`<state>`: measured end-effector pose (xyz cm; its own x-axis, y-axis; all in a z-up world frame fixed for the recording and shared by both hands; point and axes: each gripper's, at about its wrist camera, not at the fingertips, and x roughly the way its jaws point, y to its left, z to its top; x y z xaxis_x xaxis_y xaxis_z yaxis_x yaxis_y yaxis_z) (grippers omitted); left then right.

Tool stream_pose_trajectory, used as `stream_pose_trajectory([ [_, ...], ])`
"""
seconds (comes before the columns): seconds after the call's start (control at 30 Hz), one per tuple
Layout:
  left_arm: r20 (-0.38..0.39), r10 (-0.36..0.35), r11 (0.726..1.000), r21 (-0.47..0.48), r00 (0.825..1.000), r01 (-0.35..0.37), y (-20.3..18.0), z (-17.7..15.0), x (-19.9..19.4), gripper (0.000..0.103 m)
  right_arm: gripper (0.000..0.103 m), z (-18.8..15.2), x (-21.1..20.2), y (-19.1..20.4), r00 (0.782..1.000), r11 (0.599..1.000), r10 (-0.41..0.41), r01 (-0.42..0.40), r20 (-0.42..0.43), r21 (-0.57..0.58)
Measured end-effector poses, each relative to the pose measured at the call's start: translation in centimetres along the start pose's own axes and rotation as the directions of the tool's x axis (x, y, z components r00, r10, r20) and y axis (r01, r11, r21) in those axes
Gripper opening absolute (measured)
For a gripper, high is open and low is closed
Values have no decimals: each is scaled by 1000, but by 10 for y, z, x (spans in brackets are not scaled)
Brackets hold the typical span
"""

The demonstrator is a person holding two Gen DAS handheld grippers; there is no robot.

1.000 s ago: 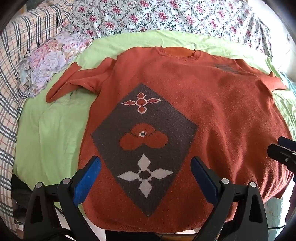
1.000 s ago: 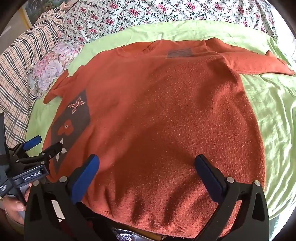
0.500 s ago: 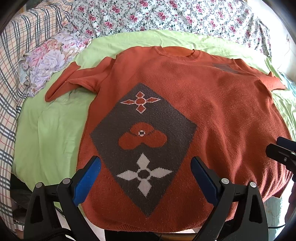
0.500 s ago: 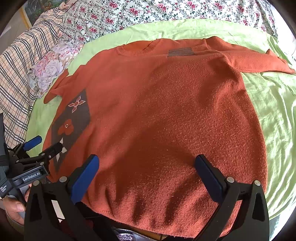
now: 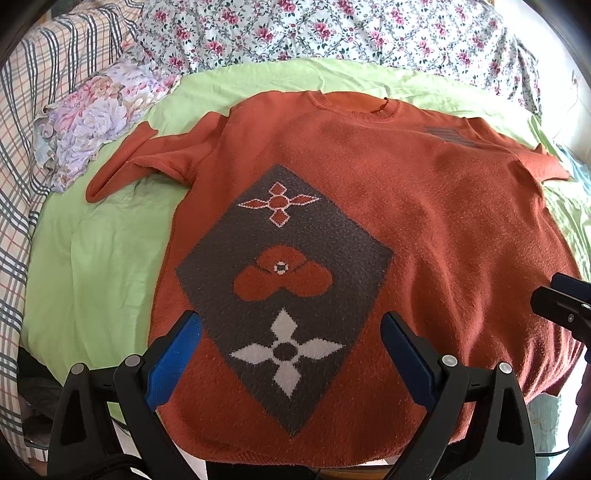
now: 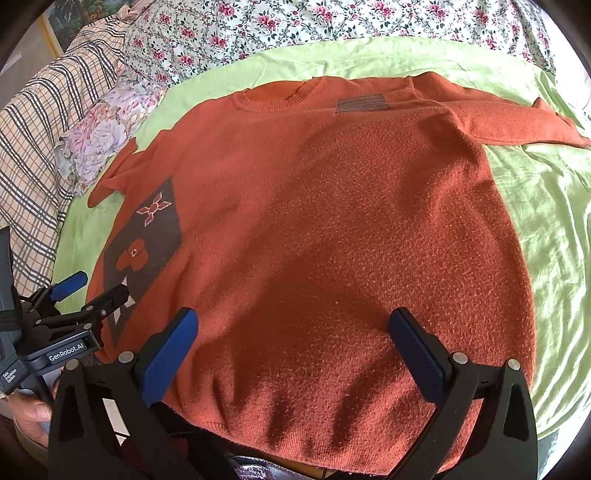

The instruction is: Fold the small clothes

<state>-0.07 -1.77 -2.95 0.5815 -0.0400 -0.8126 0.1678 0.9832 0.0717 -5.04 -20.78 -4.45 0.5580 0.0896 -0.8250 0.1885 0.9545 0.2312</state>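
Observation:
An orange knitted sweater (image 5: 424, 206) lies flat, front up, on a light green sheet (image 5: 92, 266), neck away from me and both sleeves spread out. A dark grey diamond with flower motifs (image 5: 284, 280) marks its left front. My left gripper (image 5: 291, 339) hovers open over the lower part of the diamond, near the hem, holding nothing. My right gripper (image 6: 295, 336) hovers open above the sweater (image 6: 351, 221) near the hem on its right half, also holding nothing. The left gripper (image 6: 92, 284) shows at the left edge of the right wrist view.
A floral quilt (image 5: 332, 33) lies bunched at the far side of the bed. A pastel flowered cloth (image 5: 92, 118) and a plaid blanket (image 5: 22, 110) sit at the left. A hand (image 6: 29, 413) holds the left gripper's handle. The bed's near edge runs just under the hem.
Both grippers have barely shifted and stay open over the hem. The sweater lies as before.

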Motion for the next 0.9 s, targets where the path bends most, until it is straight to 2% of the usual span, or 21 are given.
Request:
stream_pose_trajectory([
  [0.23,3,-20,1000,7,1000,20,-3,3,0,98,103,-8,-1,-6,1000,1000,3,-3,2,6],
  [0.27,6,-24,1000,8,1000,24,-4,3,0,98,103,3,-4,-4,1000,1000,3,-3,3,8],
  [0.37,11,-46,999,14,999,46,-7,6,0,98,103,3,-8,-6,1000,1000,3,-3,4,13],
  [0.63,-1,-75,997,16,997,75,-14,17,11,98,103,5,-12,-24,998,998,-54,55,-28,26],
  [0.77,5,-57,998,39,998,57,-20,24,17,98,103,9,-17,-40,998,996,-70,70,-1,61],
  [0.9,22,-114,993,26,993,113,-20,33,21,98,103,15,-23,-57,997,992,-62,57,48,110],
])
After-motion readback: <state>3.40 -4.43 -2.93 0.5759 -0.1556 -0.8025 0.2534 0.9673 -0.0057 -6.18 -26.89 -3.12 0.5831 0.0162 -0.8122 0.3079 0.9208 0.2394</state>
